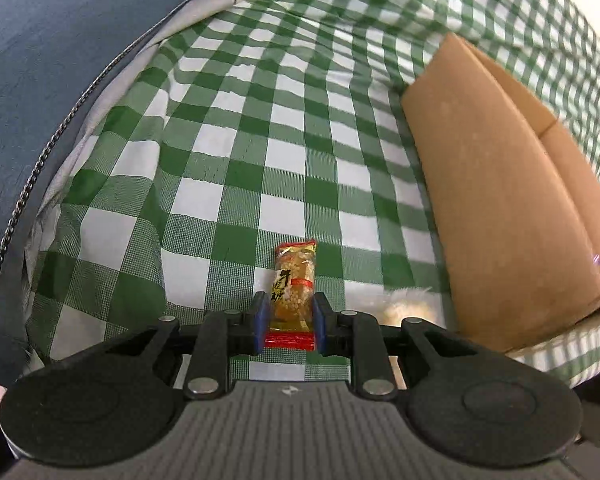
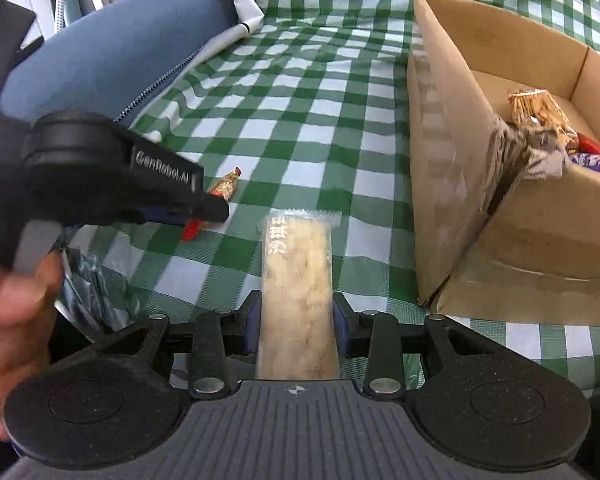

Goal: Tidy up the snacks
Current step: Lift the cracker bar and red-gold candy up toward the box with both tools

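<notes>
The left claw [image 1: 288,322] is clenched on a small candy [image 1: 293,292]: its blue pads press the clear, yellow-filled wrapper from both sides, the red crimped end sitting back between the fingers and the gold-and-red end sticking out ahead. In the right wrist view the same claw [image 2: 208,210] comes in from the left, held by a hand [image 2: 8,300], with the candy [image 2: 225,188] poking out in front of it and its red tail below.

The right claw [image 2: 296,320] grips a long bar [image 2: 298,280] in a clear wrapper, pale and crumbly inside, white characters down one side. The pads bear on both long edges; the bar points away from the camera, its crimped far end over the cloth.

Under both claws lies a green-and-white checked cloth [image 1: 260,128]; what it covers cannot be told. A crinkled silvery wrapper [image 2: 88,280] lies at its near left, beside the hand.

An open cardboard box [image 2: 460,184] stands on the cloth to the right of both claws, near the bar but apart from it. Inside lie more snacks [image 2: 536,112], among them a clear pack of brown sticks and red and purple wrappers. From the left wrist, only the box's [image 1: 500,200] outer wall and flap show.

Along the cloth's far left edge lies a blue cushion [image 2: 112,56] with a zip.
</notes>
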